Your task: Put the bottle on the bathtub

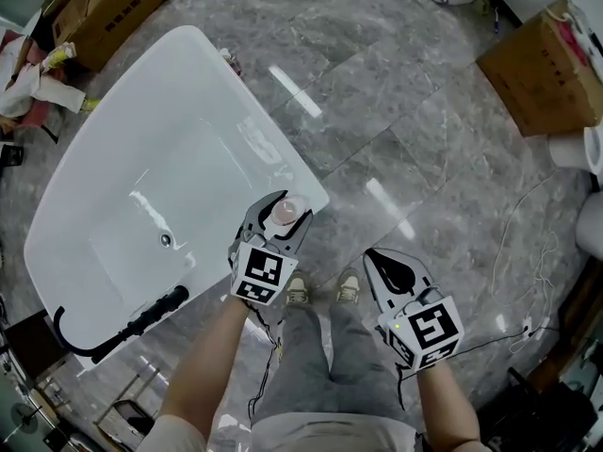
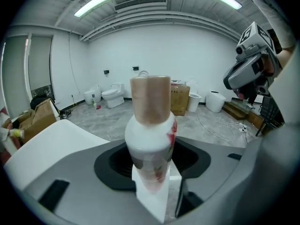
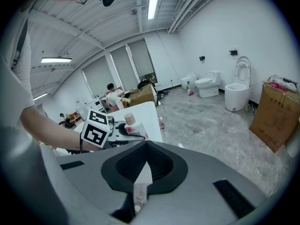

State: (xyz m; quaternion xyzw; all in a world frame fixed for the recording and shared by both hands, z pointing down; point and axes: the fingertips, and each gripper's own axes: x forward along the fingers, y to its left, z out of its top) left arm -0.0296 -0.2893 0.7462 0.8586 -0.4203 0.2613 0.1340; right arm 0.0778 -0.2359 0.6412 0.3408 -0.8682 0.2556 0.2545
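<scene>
A white bottle [image 1: 285,211] with a tan cap stands upright between the jaws of my left gripper [image 1: 282,205], which is shut on its body. In the head view it is over the near right corner of the white bathtub [image 1: 141,205]; whether it touches the rim I cannot tell. The left gripper view shows the bottle [image 2: 151,139] close up, with red print on its side, and a piece of the tub [image 2: 51,139] at lower left. My right gripper [image 1: 377,258] hangs over the floor to the right, shut and holding nothing. From the right gripper view, the bottle [image 3: 131,123] appears beside the left gripper's marker cube [image 3: 96,128].
A black faucet [image 1: 122,328] sits at the tub's near end. Cardboard boxes [image 1: 542,69] [image 1: 108,8] stand at the far right and far left. Cables [image 1: 528,252] trail on the grey tile floor at right. Toilets [image 3: 206,84] line the far wall. The person's shoes [image 1: 323,287] are below the grippers.
</scene>
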